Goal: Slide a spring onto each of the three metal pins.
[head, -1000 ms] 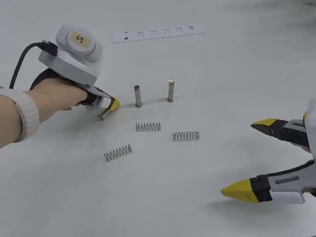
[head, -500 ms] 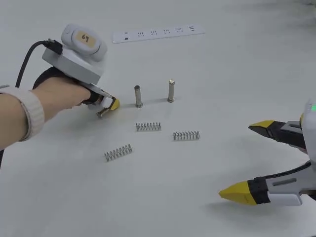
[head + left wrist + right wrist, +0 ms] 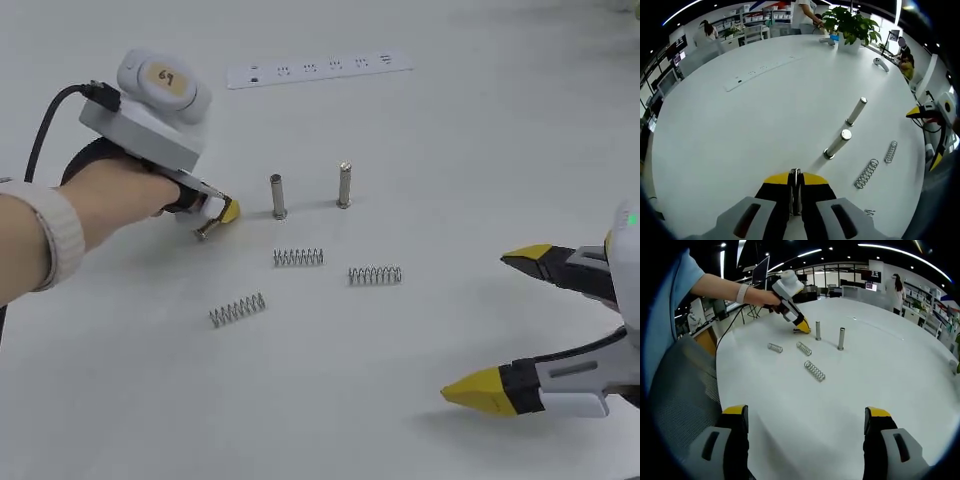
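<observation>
One power strip beyond two pins.

I see two silver pins, left pin and right pin, standing upright, a third pin tilted beside them, and three springs lying flat, apart, nearer me
</observation>
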Tool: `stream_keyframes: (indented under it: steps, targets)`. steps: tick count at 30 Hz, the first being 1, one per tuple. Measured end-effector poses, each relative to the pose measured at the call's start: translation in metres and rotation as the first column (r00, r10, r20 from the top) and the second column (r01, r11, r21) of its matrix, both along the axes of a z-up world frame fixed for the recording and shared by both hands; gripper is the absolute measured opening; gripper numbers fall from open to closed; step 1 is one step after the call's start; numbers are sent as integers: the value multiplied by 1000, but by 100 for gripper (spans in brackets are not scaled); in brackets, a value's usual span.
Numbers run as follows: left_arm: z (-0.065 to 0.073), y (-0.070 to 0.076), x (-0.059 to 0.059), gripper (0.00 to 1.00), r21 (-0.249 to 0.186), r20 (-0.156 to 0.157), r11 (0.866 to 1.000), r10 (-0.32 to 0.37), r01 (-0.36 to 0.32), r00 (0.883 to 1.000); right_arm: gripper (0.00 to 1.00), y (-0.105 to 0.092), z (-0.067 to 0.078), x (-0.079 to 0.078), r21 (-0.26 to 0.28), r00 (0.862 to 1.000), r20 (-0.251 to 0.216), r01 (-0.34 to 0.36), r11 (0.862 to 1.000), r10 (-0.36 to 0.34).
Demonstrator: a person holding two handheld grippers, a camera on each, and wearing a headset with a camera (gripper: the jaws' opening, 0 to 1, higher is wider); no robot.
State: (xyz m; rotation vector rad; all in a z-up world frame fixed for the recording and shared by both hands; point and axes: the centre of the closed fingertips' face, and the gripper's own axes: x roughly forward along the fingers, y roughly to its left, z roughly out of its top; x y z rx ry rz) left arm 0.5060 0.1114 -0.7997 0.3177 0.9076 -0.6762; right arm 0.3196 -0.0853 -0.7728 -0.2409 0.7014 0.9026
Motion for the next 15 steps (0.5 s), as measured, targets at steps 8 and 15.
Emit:
stream_keyframes:
  steps: [8, 15]
  targets:
    - [12, 4, -1, 0, -15, 26, 1000, 3, -2, 1000, 95, 3, 1, 1, 3, 1000, 3, -6, 1000, 6]
    - [22, 8, 0, 0, -35, 49, 999, 14, -12, 999, 95, 4, 2, 1, 3, 1000, 7, -9, 1000, 9]
